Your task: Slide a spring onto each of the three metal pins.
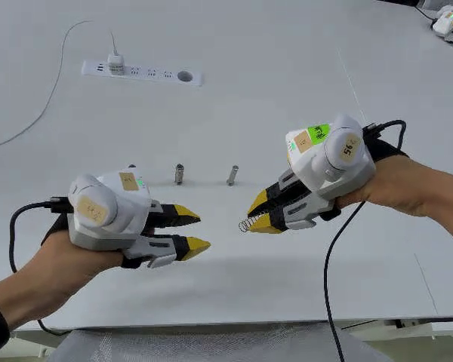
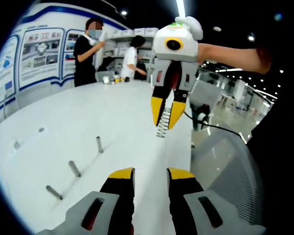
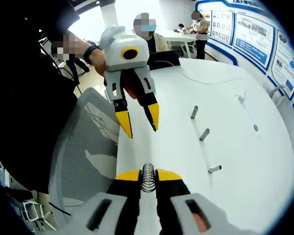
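Head view places the right gripper (image 1: 255, 217) above the white workbench (image 1: 287, 83). Its yellow-tipped jaws are clamped on a small coil spring (image 1: 246, 223), which juts past the tips towards the left gripper (image 1: 200, 231); that gripper's jaws stand apart and hold nothing. The spring is a short, thin, bright metal coil, pinched across its width near one end, with most of its length free beyond the tips. Three metal pins stand upright in a row on the workbench beyond both grippers. The right-hand pin (image 1: 232, 175) looks bare and the middle pin (image 1: 179, 174) appears to carry a spring already. The left-hand pin (image 1: 132, 167) is partly hidden behind the left gripper, so its condition cannot be told. The step in hand is judged to be loading the bare pin. To do it well, the free end of the spring should be turned downward and its bore lined up over the pin's top. The coil should then be lowered straight along the pin's axis. The clamp should stay light, since so thin a coil is likely to buckle or flick away if squeezed or tilted.
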Demonstrator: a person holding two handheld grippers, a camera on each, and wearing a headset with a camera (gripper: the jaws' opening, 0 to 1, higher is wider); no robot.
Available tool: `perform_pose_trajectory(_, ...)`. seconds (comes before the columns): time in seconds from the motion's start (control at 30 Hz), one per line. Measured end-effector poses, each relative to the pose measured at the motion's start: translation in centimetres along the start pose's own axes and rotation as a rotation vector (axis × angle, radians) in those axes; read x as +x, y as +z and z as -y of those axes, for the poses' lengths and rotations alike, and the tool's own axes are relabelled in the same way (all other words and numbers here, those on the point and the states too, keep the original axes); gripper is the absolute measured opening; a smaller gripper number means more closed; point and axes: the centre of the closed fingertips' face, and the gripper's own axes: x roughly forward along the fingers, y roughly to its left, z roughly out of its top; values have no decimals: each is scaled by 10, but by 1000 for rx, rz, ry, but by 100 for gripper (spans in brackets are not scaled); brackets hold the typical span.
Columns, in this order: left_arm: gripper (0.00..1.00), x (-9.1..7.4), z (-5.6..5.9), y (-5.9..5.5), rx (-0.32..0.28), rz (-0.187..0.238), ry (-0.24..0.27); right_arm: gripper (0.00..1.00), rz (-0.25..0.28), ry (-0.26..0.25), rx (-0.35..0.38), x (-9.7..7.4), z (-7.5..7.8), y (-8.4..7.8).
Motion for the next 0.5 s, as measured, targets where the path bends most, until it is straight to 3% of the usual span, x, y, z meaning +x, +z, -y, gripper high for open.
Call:
perform_pose_trajectory(0.27, 30, -12, -16, -15, -41, -8, 74, 12, -50, -74, 83, 0, 28, -24)
perform_pose_trajectory(0.37, 32, -18, -20, -20, -66, -8, 103, 12, -76, -146, 151, -4, 48, -33)
perform_pose_trajectory(0.5, 36, -24, -26, -28, -89, -18, 135, 12, -96, -151, 142, -7, 55, -37)
